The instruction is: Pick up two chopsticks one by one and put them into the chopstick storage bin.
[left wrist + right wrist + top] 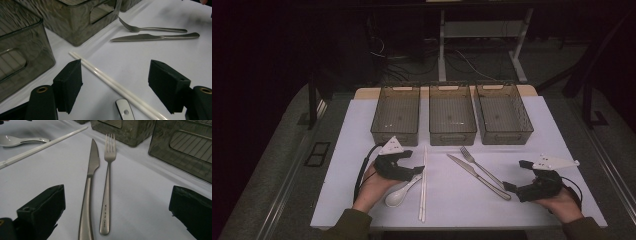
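On the white table top (532,125) lie a white spoon (398,196), a pair of white chopsticks (423,185), a steel knife (477,176) and a steel fork (479,165). My left gripper (416,165) hovers over the spoon's handle, jaws apart. In the left gripper view the chopsticks (110,82) and the spoon handle's tip (124,110) lie between the open jaws (116,72), untouched. My right gripper (517,175) is open at the handle ends of the knife (90,182) and fork (107,182), which lie between its jaws (120,192).
Three empty dark see-through bins stand in a row at the back: left (394,135), middle (452,136), right (504,136). The table's front edge runs just under the person's wrists. Beyond the table are a dark floor, cables and desk legs.
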Tool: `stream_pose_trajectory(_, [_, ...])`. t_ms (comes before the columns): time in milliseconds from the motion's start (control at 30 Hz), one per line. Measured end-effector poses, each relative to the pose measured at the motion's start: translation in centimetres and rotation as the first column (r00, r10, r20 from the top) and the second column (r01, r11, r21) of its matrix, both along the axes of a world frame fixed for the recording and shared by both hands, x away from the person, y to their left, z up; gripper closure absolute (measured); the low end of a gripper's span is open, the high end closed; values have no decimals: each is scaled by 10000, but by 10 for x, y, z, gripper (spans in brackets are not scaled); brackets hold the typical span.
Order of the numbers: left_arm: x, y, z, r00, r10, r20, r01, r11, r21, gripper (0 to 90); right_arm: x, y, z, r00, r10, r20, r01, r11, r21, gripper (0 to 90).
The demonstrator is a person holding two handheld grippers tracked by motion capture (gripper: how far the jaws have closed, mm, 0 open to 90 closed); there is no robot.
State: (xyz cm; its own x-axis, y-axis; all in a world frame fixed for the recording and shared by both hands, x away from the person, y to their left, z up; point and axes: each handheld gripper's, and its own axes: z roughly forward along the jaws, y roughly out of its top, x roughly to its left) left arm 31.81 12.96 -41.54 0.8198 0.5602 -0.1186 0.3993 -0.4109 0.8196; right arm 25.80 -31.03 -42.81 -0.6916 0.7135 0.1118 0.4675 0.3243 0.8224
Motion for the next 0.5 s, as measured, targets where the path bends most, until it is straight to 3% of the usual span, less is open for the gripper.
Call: stream_pose_trajectory(500, [17, -23, 0, 10000, -8, -33, 9, 9997, 243, 497, -1, 1, 0, 10000, -28, -25, 28, 10000, -11, 4])
